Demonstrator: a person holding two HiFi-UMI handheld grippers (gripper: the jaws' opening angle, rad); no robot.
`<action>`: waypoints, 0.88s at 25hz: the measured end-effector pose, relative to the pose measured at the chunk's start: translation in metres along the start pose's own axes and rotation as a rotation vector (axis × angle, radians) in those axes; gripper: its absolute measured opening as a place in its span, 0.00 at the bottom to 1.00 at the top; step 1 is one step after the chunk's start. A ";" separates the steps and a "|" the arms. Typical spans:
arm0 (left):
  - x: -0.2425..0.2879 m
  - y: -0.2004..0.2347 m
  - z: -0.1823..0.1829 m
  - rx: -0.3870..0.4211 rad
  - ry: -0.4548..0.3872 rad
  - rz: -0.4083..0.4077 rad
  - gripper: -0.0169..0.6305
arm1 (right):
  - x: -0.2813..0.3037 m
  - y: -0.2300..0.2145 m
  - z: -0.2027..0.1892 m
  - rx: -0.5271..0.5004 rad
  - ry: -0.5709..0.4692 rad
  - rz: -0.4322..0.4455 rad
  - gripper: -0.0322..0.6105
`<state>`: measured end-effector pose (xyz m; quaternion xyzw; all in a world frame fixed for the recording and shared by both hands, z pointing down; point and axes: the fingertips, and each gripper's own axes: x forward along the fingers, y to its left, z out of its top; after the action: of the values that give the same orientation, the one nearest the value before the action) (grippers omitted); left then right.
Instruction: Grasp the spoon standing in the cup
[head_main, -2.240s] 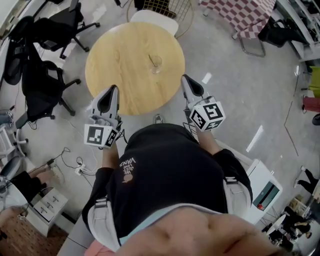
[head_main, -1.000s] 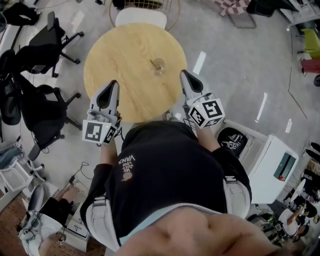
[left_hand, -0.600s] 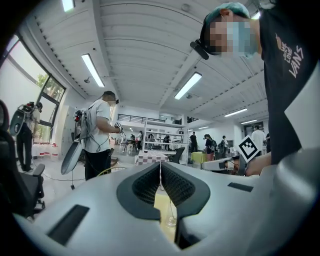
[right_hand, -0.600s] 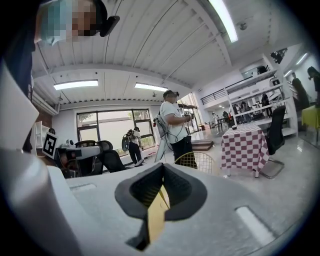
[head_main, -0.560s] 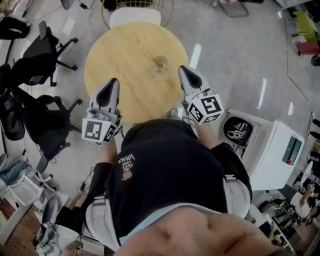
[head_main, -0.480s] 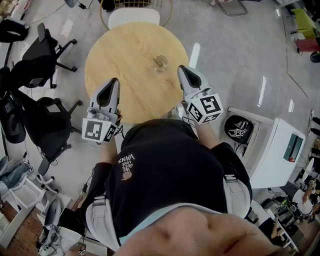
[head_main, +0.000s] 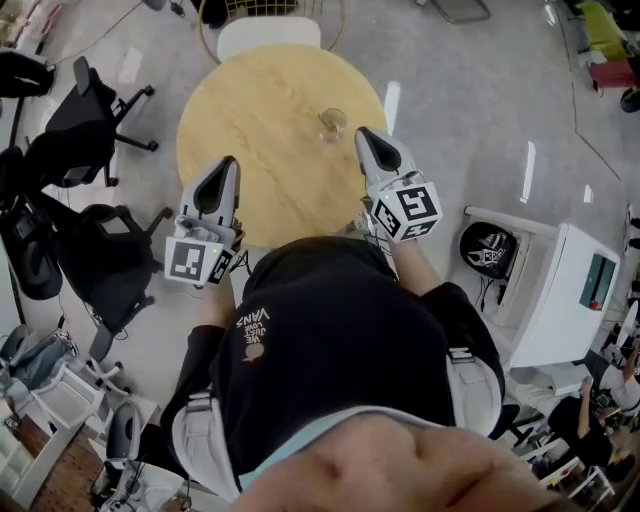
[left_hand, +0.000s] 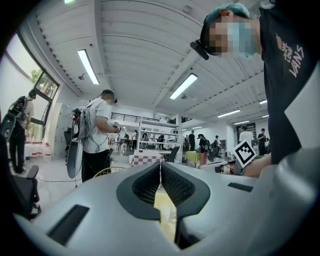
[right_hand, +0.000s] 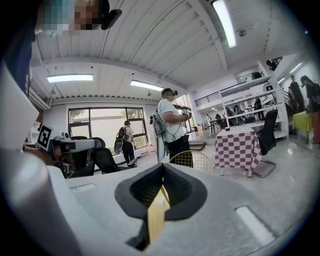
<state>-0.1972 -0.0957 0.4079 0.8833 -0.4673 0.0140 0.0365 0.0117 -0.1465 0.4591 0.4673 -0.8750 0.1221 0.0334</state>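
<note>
Shows a round table (head_main: 255, 120) with a pale, yellowish wooden top and a thin darker rim, standing on a glossy grey floor (head_main: 460, 110) that mirrors the ceiling lights in bright streaks. Carries one small clear cup (head_main: 331, 124), upright, right of the middle and near the right rim, well apart from the left side. Lies partly out of sight along the near rim, both at the left and at the right.

Table (head_main: 250, 150): stood before the person. Cup (head_main: 331, 124): sat on table, right of centre. Left gripper (head_main: 228, 165): over table's near left edge. Right gripper (head_main: 364, 135): near cup, not touching. Chair (head_main: 268, 35): behind table. Office chairs (head_main: 85, 115): stood left of table.
</note>
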 end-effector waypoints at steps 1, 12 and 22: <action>-0.001 0.002 0.000 -0.001 0.000 -0.001 0.04 | 0.002 0.001 -0.001 -0.001 0.000 -0.002 0.05; -0.005 0.012 -0.005 -0.001 -0.003 -0.036 0.04 | 0.025 0.006 -0.012 -0.033 0.009 -0.036 0.05; -0.010 0.032 -0.006 -0.011 -0.011 -0.025 0.04 | 0.054 0.013 -0.024 -0.089 0.043 -0.047 0.05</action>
<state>-0.2290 -0.1047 0.4144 0.8889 -0.4565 0.0061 0.0389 -0.0305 -0.1776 0.4898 0.4831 -0.8674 0.0920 0.0758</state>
